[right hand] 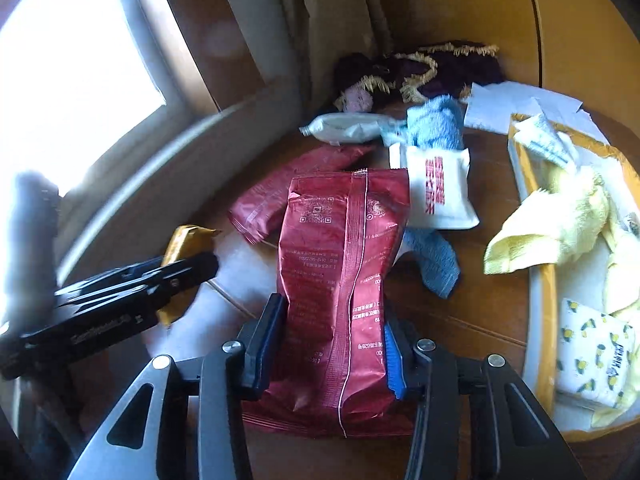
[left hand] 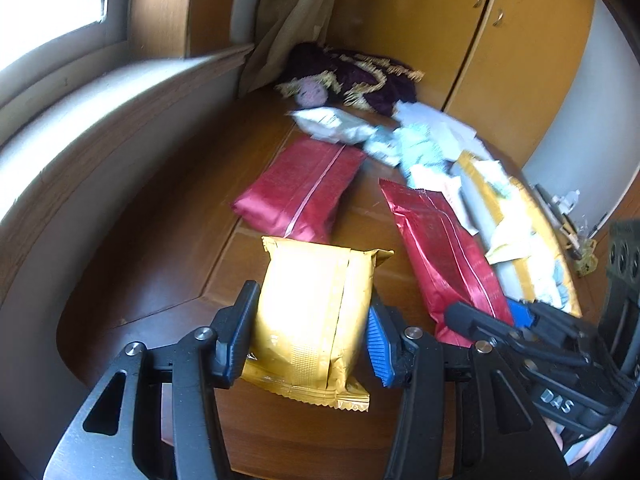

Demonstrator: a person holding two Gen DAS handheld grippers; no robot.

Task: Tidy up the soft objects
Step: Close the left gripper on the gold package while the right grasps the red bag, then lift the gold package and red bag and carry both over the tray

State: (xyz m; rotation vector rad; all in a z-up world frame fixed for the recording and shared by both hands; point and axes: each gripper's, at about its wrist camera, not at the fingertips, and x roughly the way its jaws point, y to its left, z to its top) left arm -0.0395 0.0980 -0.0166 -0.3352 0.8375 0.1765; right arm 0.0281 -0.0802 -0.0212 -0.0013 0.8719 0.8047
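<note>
My left gripper is shut on a puffy gold packet, squeezed between its pads above the wooden table. My right gripper is shut on a long red packet, seam side up; in the left wrist view that red packet lies at the right with the right gripper on its near end. In the right wrist view the left gripper shows at the left with the gold packet. A second red packet lies flat farther back.
A tray at the right holds a yellow towel and a lemon-print tissue pack. Farther back lie a blue towel, a white pouch, a white packet and a dark fringed cloth. A window ledge curves along the left.
</note>
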